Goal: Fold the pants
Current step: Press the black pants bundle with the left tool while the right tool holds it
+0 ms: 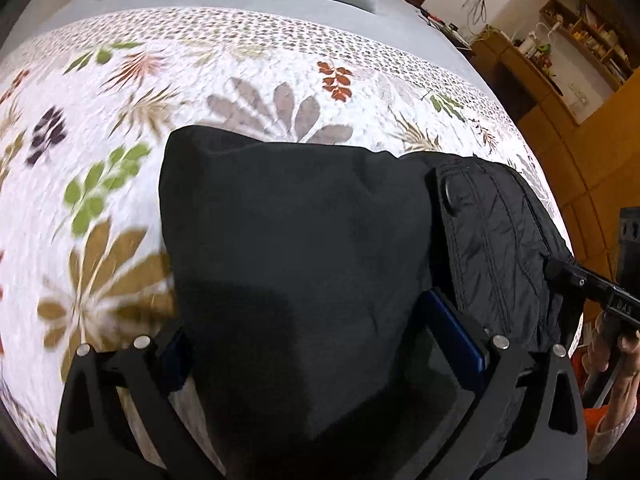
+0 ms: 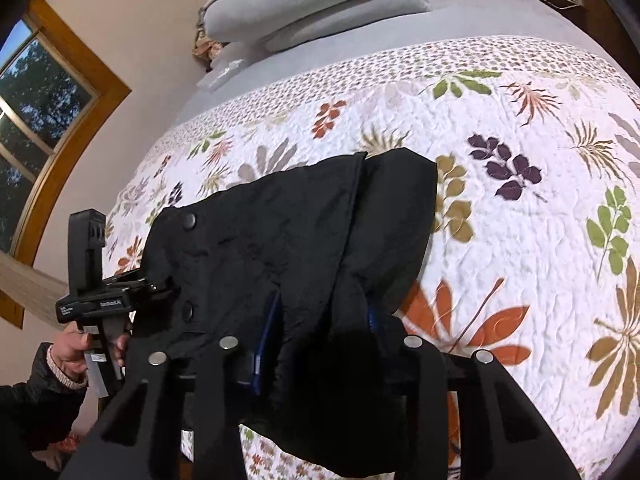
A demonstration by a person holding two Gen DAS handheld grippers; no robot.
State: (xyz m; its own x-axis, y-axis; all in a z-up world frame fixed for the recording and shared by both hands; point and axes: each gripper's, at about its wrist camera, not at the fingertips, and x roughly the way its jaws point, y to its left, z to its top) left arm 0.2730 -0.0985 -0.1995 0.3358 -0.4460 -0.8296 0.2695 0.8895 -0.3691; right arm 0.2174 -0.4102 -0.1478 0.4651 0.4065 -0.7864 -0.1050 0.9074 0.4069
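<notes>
Black quilted pants [image 1: 320, 232] lie partly folded on a floral quilt, waistband with snap buttons at the right in the left wrist view. My left gripper [image 1: 328, 344] has pants fabric bunched between its blue-padded fingers. In the right wrist view the pants [image 2: 288, 240] hang over my right gripper [image 2: 320, 344], whose blue pads pinch the fabric. The left gripper [image 2: 168, 284] shows at the left edge of that view, gripping the waistband. The right gripper [image 1: 556, 270] shows at the right edge of the left wrist view, on the waistband side.
The floral quilt [image 1: 200, 92] covers a bed with grey pillows [image 2: 304, 4] at the head. A wooden shelf [image 1: 580, 40] stands to the right. A window [image 2: 36, 120] is on the wall at the left.
</notes>
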